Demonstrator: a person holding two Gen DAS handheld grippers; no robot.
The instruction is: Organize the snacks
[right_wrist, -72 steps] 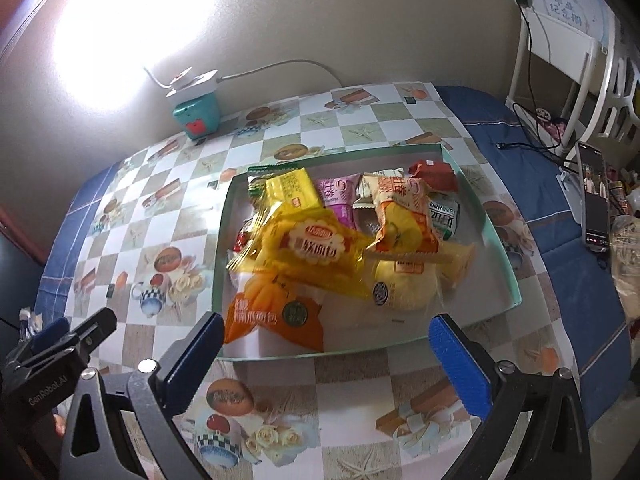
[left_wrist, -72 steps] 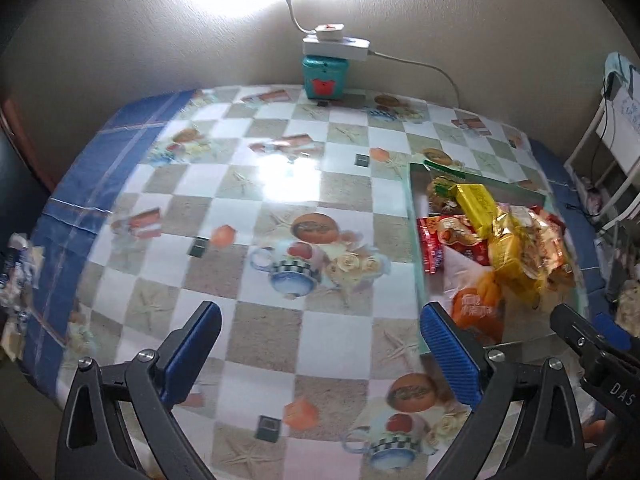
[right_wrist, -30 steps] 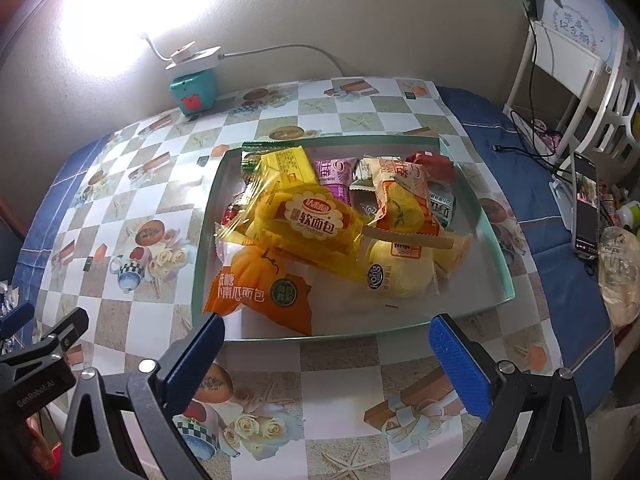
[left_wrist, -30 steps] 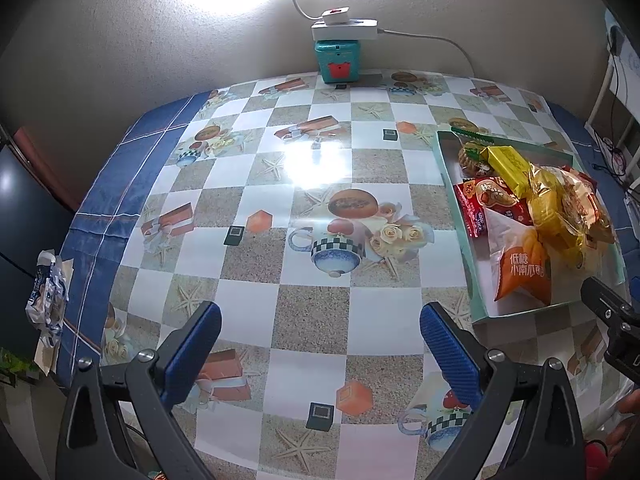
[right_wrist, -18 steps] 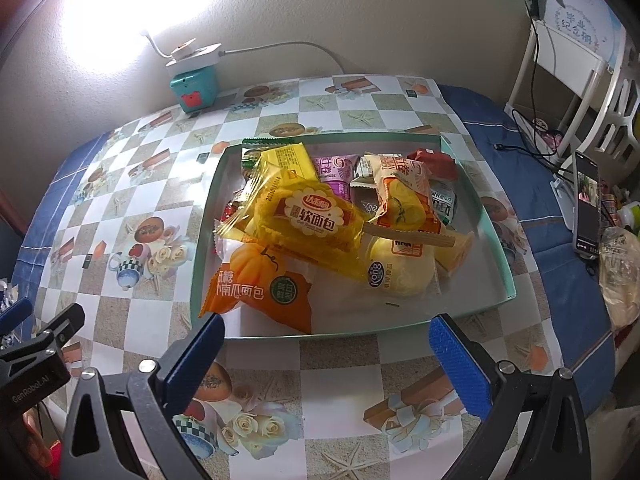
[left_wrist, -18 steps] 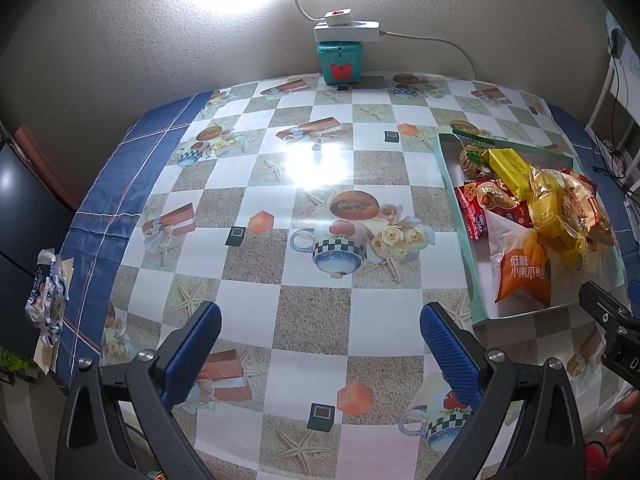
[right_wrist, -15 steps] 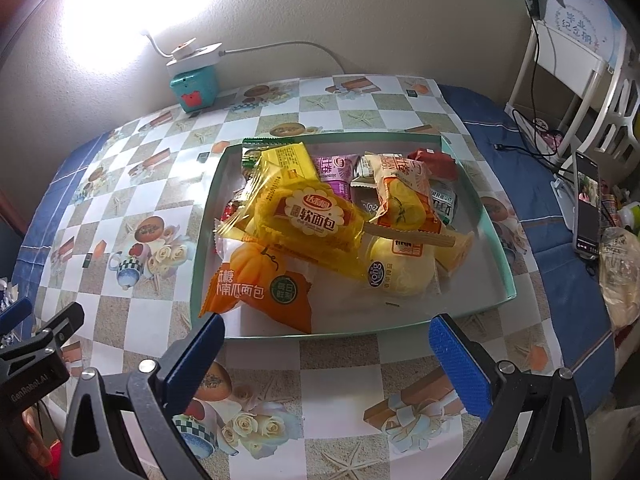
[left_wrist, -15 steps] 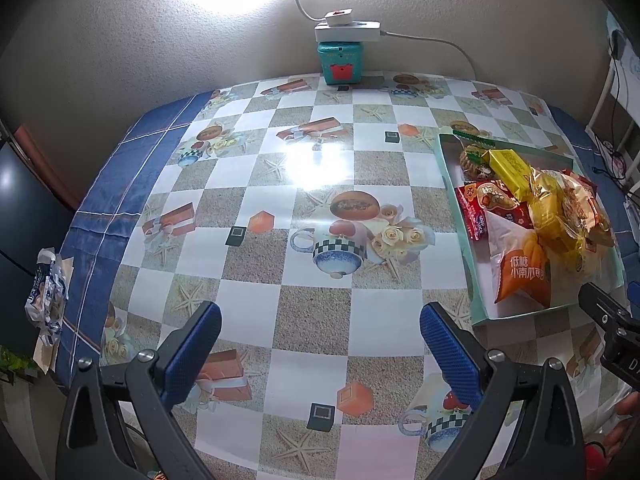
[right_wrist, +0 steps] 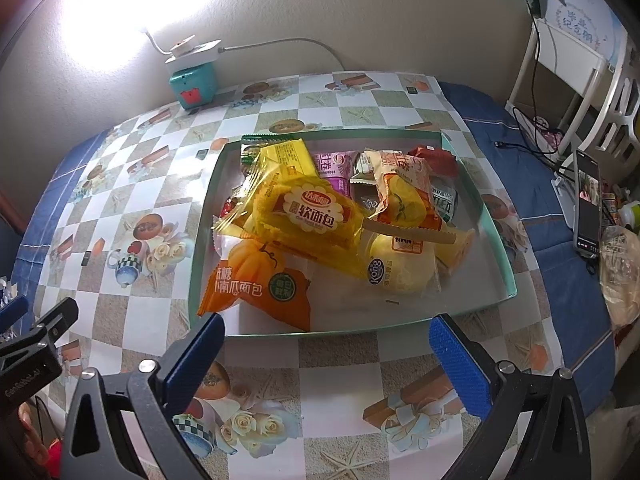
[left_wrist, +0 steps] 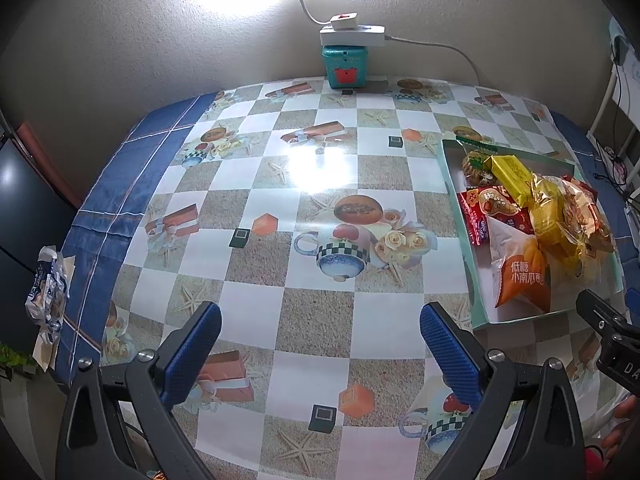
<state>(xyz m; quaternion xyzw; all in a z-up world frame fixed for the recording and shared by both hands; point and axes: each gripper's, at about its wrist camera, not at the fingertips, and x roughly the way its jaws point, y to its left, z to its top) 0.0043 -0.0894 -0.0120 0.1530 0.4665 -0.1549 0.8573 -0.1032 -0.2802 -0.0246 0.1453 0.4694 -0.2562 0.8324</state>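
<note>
Both grippers over the near edge of the table covered in a checked oilcloth printed with teacups and roses (left_wrist: 320, 208).

Left gripper (left_wrist: 320, 344): blue-padded fingers spread wide, nothing between them, hanging over bare cloth well to the left of the shallow pale-green rectangular tray (right_wrist: 502, 256). I see that tray at the right edge of the left view (left_wrist: 450, 176).

Right gripper (right_wrist: 326, 354): fingers equally wide apart and empty, poised just in front of the tray's near wall, not touching it.

Snacks are all heaped inside the tray, none on the cloth:
- orange pumpkin-bread packet (right_wrist: 256, 284) at the near left corner, lying flat.
- clear yellow soft-bread bag (right_wrist: 304, 216) on top of the pile, overlapping the orange one.
- round pale-yellow bun in clear wrap (right_wrist: 396, 268) to its right.
- orange-and-cream packet (right_wrist: 400, 196) propped over the bun.
- purple wrappers (right_wrist: 334, 168) and a small red packet (right_wrist: 434, 158) toward the far wall.
- The near right part of the tray floor is bare.

Teal cube-shaped box with a white power strip on top (left_wrist: 346, 64) at the far edge against the wall. Dark smartphone (right_wrist: 586, 204) on the blue cloth border, right of the tray. Crumpled wrapper (left_wrist: 46, 292) off the table's left side.
</note>
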